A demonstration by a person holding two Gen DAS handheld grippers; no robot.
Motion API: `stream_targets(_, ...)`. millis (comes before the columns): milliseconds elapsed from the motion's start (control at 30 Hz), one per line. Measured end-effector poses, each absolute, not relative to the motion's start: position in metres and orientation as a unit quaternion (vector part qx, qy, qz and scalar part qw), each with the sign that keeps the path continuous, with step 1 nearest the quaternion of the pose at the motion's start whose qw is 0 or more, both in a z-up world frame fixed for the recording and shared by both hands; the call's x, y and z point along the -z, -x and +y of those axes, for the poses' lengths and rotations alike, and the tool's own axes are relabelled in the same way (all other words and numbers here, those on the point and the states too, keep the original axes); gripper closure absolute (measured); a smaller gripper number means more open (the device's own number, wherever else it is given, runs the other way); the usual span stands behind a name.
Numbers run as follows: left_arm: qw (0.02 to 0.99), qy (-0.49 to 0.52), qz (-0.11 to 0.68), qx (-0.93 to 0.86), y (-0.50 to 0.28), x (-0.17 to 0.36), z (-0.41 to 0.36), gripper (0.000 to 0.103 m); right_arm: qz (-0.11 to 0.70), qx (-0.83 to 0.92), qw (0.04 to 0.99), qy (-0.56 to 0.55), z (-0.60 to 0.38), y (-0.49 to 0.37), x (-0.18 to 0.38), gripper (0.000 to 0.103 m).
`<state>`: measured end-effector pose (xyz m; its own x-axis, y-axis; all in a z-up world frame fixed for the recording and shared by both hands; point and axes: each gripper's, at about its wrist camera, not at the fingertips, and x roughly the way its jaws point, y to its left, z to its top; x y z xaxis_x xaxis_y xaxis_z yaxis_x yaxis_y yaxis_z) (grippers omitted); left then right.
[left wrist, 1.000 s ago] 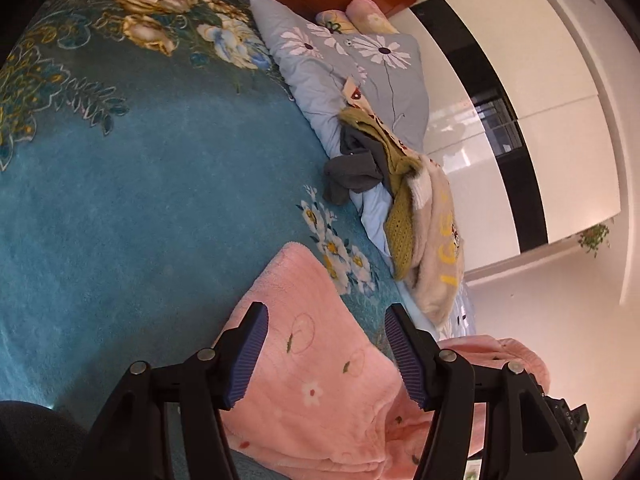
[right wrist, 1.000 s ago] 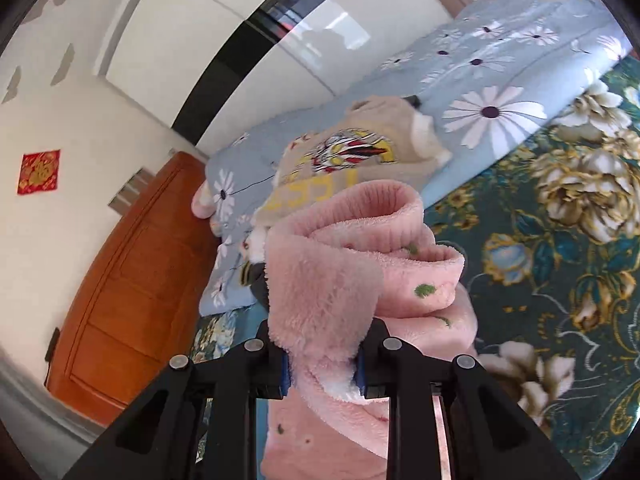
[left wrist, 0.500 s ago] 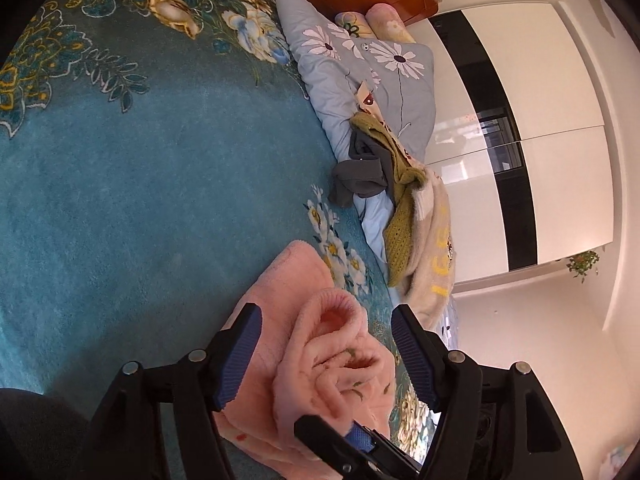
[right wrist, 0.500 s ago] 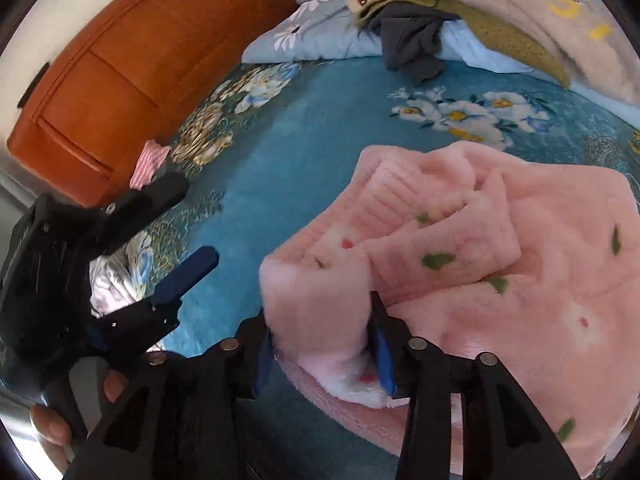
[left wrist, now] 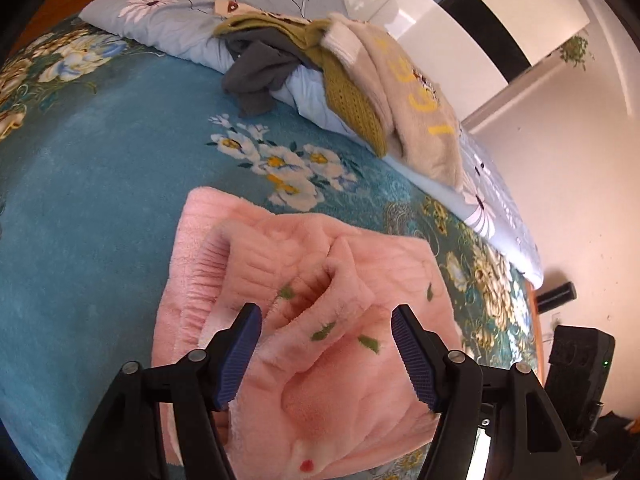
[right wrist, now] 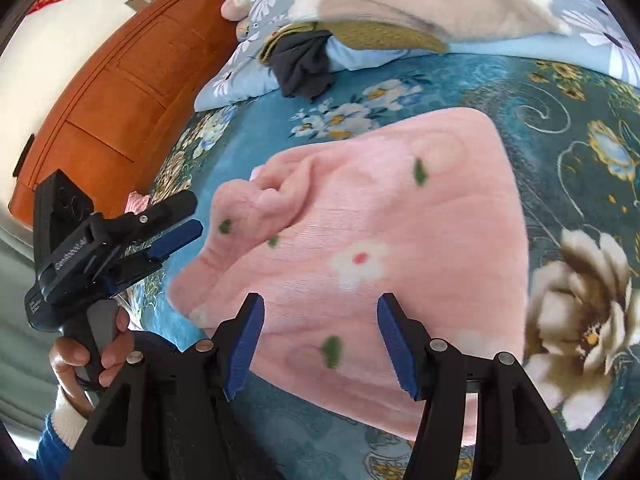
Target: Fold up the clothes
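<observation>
The pink fleece garment (right wrist: 372,248) lies on the blue flowered bedspread (left wrist: 92,200), doubled over into a rough block with a cuff bunched up on its top layer. So 1 fold looks done, though the bundle is lumpy and not yet squared off.

The right gripper (right wrist: 320,340) has just been opening; its jaws stand apart above the near edge of the garment with nothing clamped between them. The left gripper (left wrist: 326,354) is also spread wide over the crumpled cuff, its pads clear of the fabric, holding nothing.

Further up the bed, on the pale blue daisy quilt (left wrist: 192,12), a loose heap waits: a beige sweater (left wrist: 404,92), an olive knit (left wrist: 348,96) and a dark grey piece (left wrist: 256,76), all unfolded. By my reckoning the job is early: 1 garment partly folded, at least 3 left.
</observation>
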<state>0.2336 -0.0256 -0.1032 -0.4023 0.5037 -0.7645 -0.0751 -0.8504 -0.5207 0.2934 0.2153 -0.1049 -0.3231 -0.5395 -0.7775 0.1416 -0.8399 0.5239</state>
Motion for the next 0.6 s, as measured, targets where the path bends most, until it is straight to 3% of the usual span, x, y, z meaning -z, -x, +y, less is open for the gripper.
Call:
stream_targets(167, 0.175, 0.564, -0.159, -0.791, -0.226, 0.124, -0.008, 0.035, -0.216, 0.785, 0.209, -0.541, 0.237, -0.294, 0.11, 0.043)
stream_targets(200, 0.178, 0.559, -0.159, -0.794, -0.227, 0.121, -0.008, 0.049, -0.221, 0.784, 0.209, -0.541, 0.238, -0.293, 0.11, 0.043)
stream_targets(233, 0.18, 0.552, -0.17, -0.796, -0.227, 0.119, -0.011, 0.074, -0.226, 0.783, 0.208, -0.54, 0.239, -0.291, 0.111, 0.043)
stream_targets(267, 0.181, 0.546, -0.182, -0.798, -0.228, 0.117, -0.015, 0.084, -0.231, 0.782, 0.208, -0.54, 0.24, -0.29, 0.111, 0.043)
stream_targets(300, 0.178, 0.539, -0.198, -0.799, -0.228, 0.116, -0.021, 0.087, -0.234, 0.782, 0.208, -0.539, 0.242, -0.289, 0.109, 0.043)
stream_targets(600, 0.1, 0.489, -0.289, -0.817, -0.212, 0.101, -0.09, 0.089, -0.26, 0.795, 0.207, -0.508, 0.258, -0.276, 0.092, 0.043)
